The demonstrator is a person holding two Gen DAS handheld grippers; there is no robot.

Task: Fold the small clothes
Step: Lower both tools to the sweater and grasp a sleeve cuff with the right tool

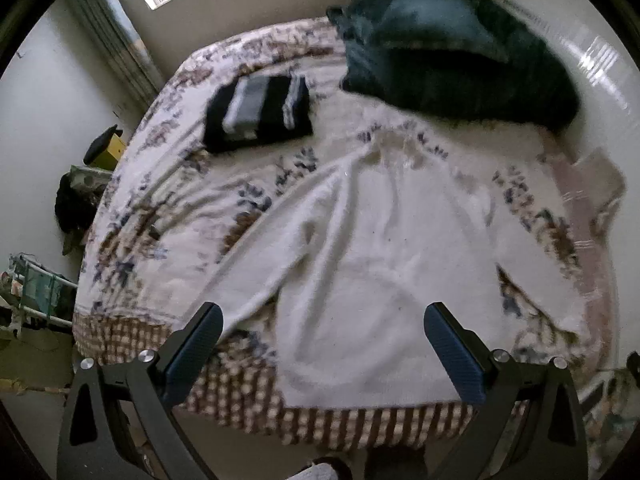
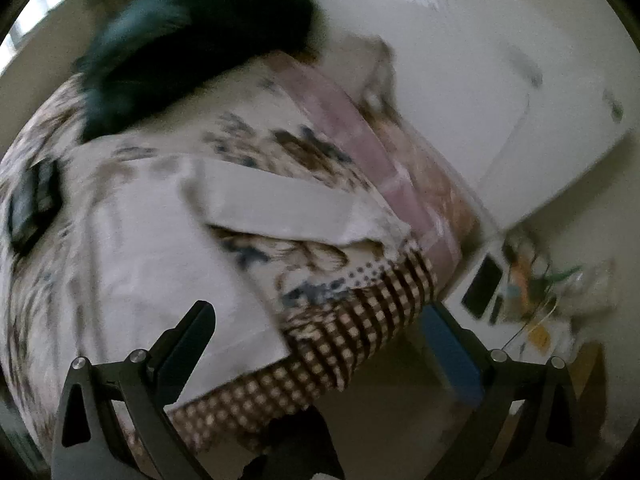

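A white long-sleeved garment (image 1: 372, 272) lies spread flat on the floral bedspread (image 1: 168, 184), its hem at the near bed edge. It also shows in the right wrist view (image 2: 160, 240), one sleeve (image 2: 280, 208) stretched toward the bed's right side. A folded black garment with grey and white stripes (image 1: 258, 114) lies at the far left of the bed. My left gripper (image 1: 324, 328) is open and empty, above the garment's hem. My right gripper (image 2: 316, 332) is open and empty, over the bed's near right corner.
A dark teal blanket or pillow (image 1: 452, 52) is heaped at the head of the bed. The bed's checkered border (image 2: 340, 340) marks its near edge. A white wardrobe (image 2: 520, 100) and a cluttered low table (image 2: 532, 288) stand right of the bed. Clutter (image 1: 76, 200) lies along the left wall.
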